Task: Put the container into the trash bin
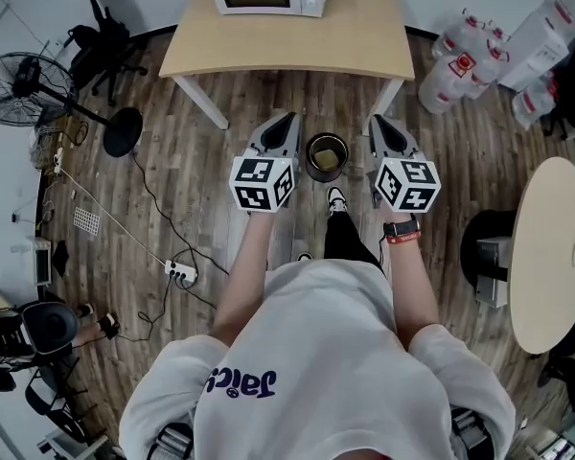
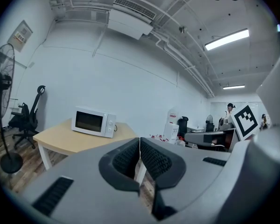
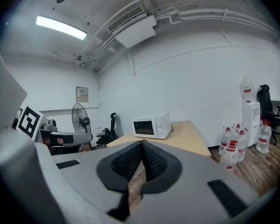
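Left tool point(image 1: 289, 119) and right tool point(image 1: 375, 121), each fully closed on nothing, flank the trash bin point(image 1: 310, 155) on the floor just short of the worktop point(image 1: 287, 46), a posture suggesting the drop is done; no container shows beside the bin, and what lies inside it cannot be made out.

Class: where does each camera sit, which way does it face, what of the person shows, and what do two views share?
Head view: on the head, facing steeply down; shoulders, forearms, left gripper, right gripper flanking round dark bin.
Left gripper view: on that gripper, facing forward; shut jaws.
Right gripper view: likewise, shut jaws.
Shared: white microwave on light wooden table.
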A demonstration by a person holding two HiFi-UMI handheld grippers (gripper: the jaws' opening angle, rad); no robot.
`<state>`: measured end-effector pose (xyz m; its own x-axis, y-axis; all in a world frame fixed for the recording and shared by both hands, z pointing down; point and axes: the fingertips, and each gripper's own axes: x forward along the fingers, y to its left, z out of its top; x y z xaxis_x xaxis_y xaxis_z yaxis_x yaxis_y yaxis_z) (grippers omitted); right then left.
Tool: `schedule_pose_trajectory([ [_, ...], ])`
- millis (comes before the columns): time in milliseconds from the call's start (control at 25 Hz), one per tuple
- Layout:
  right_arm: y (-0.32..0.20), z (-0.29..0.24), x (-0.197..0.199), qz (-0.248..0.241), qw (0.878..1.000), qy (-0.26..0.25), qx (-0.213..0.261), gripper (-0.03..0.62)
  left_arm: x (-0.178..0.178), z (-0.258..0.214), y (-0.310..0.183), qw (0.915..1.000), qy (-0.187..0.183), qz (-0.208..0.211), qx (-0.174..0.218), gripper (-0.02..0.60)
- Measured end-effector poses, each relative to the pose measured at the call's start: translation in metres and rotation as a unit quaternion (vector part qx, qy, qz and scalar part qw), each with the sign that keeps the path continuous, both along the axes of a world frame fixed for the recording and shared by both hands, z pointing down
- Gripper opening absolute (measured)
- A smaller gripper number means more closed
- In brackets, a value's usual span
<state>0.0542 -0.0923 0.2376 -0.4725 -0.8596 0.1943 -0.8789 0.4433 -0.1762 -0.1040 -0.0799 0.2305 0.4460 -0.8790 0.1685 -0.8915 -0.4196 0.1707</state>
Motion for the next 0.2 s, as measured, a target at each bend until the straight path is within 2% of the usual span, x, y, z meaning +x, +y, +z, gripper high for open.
schedule_pose_trajectory([
  [80,-0.011,0.014,-0.006,-0.03,0.999,0.008,-0.013,0.014,-0.006,0.011,-0.011,0.9999,0.0,-0.006,-0.008,0.023],
  [200,-0.028,0.04,-0.016,-0.087,0.995,0.047,-0.027,0.014,-0.017,0.028,-0.03,0.9997,-0.002,-0.016,-0.018,0.023],
])
